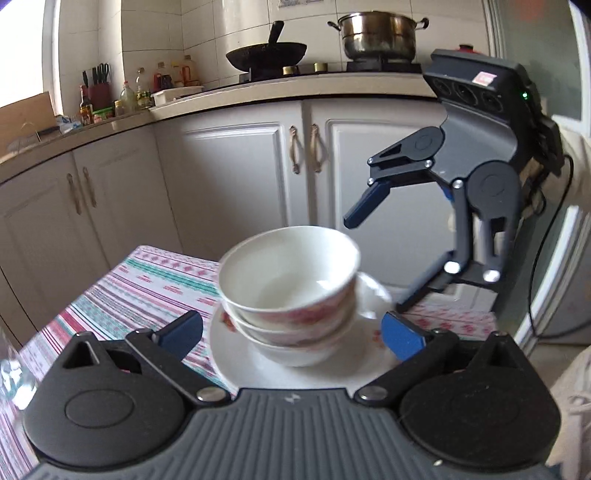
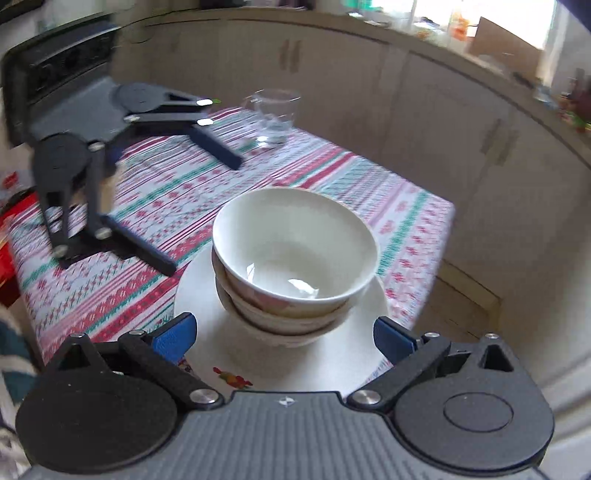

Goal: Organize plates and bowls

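1. Holding both grippers wide apart, I am gripping nothing with either; no earlier view is here to compare.
2. I am seeing the left gripper (image 1: 291,334) spread open, its blue pads clear of the bowls (image 1: 290,280) on either side.
3. I am seeing the right gripper (image 2: 284,338) spread just as wide, its pads apart from the stack and hanging over the plate (image 2: 199,288).
4. I am counting three bowls nested upright, the top one white inside, the lower ones showing a red pattern on their outer walls.
5. I am finding the stack resting on the plate, which is lying on the striped cloth (image 2: 147,206) near the table's corner.
6. I am noting a glass (image 2: 275,116) standing on the cloth, well apart from the plate.
7. I am seeing a wok (image 1: 266,55) and a pot (image 1: 376,35) sitting on the stove beyond the table.
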{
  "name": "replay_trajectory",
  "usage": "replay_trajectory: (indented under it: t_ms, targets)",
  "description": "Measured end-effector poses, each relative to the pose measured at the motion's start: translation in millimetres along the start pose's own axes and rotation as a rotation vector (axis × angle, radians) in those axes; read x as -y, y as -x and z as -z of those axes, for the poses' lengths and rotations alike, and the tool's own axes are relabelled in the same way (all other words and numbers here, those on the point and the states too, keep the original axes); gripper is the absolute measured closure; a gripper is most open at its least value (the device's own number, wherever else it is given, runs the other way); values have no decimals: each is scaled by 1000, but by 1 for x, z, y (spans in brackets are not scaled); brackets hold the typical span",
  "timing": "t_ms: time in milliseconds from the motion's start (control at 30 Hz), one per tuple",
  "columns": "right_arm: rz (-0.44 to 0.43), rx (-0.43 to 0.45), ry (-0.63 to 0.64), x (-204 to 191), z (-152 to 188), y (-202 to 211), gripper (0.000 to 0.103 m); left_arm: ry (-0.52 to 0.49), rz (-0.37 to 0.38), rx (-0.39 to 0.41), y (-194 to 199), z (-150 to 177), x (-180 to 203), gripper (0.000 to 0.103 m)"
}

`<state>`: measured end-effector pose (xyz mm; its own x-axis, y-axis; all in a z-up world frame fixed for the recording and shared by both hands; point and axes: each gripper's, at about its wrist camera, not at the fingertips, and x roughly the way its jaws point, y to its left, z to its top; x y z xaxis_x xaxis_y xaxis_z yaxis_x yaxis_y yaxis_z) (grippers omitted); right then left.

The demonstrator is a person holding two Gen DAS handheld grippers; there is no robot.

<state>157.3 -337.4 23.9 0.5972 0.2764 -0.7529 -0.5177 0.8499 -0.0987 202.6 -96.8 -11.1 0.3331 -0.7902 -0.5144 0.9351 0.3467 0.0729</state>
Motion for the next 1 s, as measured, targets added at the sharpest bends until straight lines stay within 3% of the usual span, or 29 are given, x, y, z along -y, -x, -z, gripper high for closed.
replay_trajectory:
  t_ms: [167,400,600,1000]
  targets:
    - [146,35,-169,-18,4,20,0,66,-159,22,16,10,33,1]
    - [264,131,-460,-48,21,44,0,303,-438,20,40,15,61,1]
    - [352,147,-541,-79,31,60,0,469,-513,26,69,16,71,1]
    - [402,196,-514,-112,31,85,0,496,-600,18,90,8,86,1]
